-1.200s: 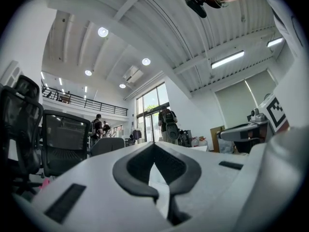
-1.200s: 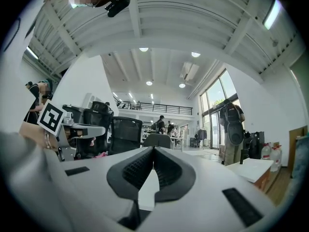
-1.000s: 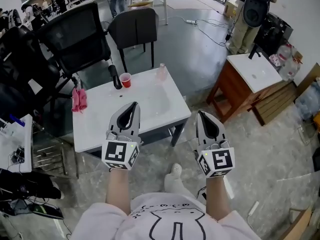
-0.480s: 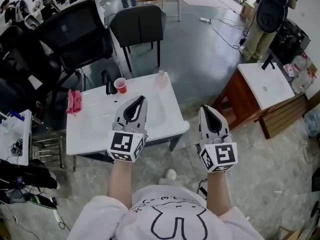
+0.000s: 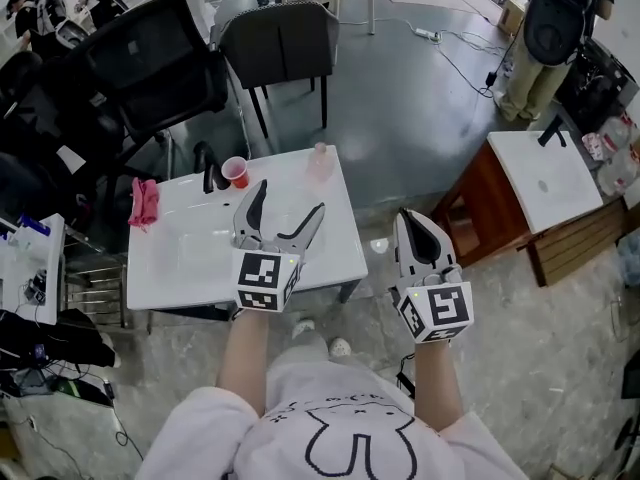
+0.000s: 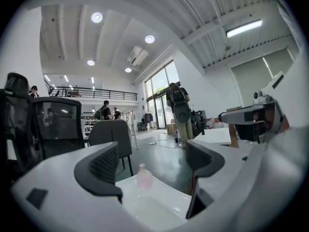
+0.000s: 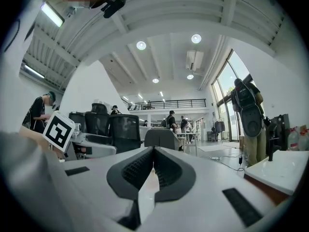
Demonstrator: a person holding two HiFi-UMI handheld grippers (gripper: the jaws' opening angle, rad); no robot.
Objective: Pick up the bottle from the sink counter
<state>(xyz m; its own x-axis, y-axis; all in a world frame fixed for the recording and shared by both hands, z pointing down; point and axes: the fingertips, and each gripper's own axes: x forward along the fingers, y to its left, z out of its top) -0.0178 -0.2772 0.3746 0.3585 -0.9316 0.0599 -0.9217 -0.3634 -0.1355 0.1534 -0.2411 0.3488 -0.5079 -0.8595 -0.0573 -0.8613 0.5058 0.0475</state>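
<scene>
The task is judged to be at the approach stage: nothing has been picked up. The bottle, pale pink and clear, is seen standing upright at the far edge of the bench, untouched. The left gripper is held over the near half of the bench and pointed toward that far edge. Its jaws have just been opening and are spread wide, with nothing pressed between them. The right gripper is held just off the bench's right side, its jaws clenched together on nothing. What is left: the bottle must be reached, the jaws closed round it, and the bottle lifted off the bench.

The layout is given by the head view alone: a red cup and a dark tap at the bench's far edge, and a pink cloth at its far left corner. Only in the left gripper view is the bottle shown framed in the gap between the spread jaws, ahead of them and well apart. In the right gripper view the bottle cannot be made out.
</scene>
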